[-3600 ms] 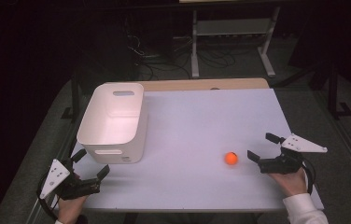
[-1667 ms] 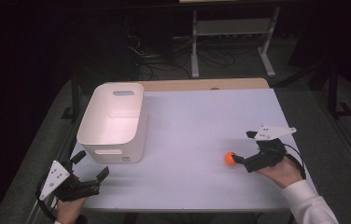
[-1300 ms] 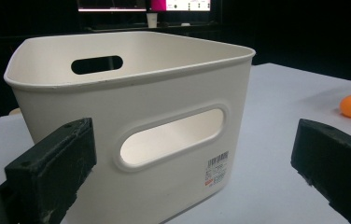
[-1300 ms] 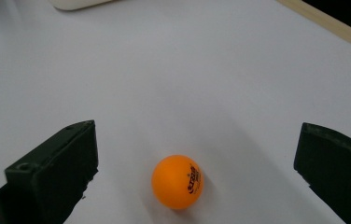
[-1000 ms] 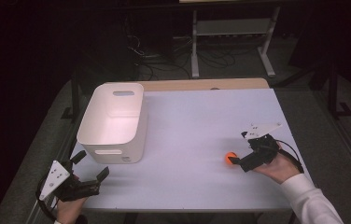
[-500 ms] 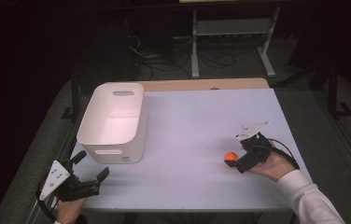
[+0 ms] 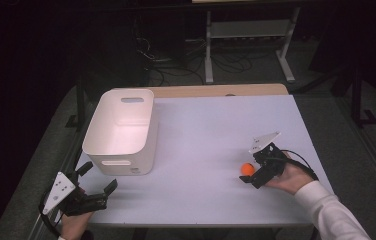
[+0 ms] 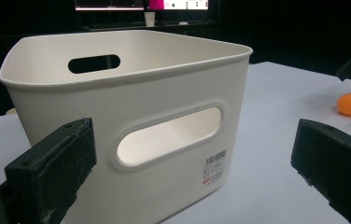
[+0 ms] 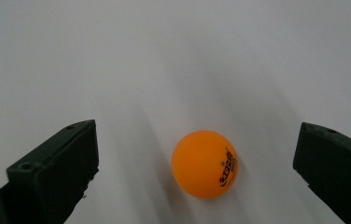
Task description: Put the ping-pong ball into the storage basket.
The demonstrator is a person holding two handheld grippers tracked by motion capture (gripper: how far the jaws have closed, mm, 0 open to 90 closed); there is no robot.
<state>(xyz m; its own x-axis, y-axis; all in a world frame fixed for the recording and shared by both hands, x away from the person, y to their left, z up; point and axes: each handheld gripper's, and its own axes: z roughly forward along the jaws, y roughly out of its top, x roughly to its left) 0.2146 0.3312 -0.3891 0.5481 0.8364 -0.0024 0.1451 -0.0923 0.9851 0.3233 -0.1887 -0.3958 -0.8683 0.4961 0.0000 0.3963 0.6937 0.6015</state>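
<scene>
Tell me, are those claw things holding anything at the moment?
Nothing is held. The right gripper is open around the orange ping-pong ball without touching it; the left gripper is open near the white bin.

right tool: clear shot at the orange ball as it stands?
Probably yes. The right tool is open, the orange ball lies on the table between its jaws, touching neither, with nothing in the way.

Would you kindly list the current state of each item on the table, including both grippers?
orange ball: free on the table, between the right gripper's fingers, untouched.
white bin: upright, empty, at the table's left.
right gripper: open around the ball.
left gripper: open, holding nothing, facing the bin.
</scene>
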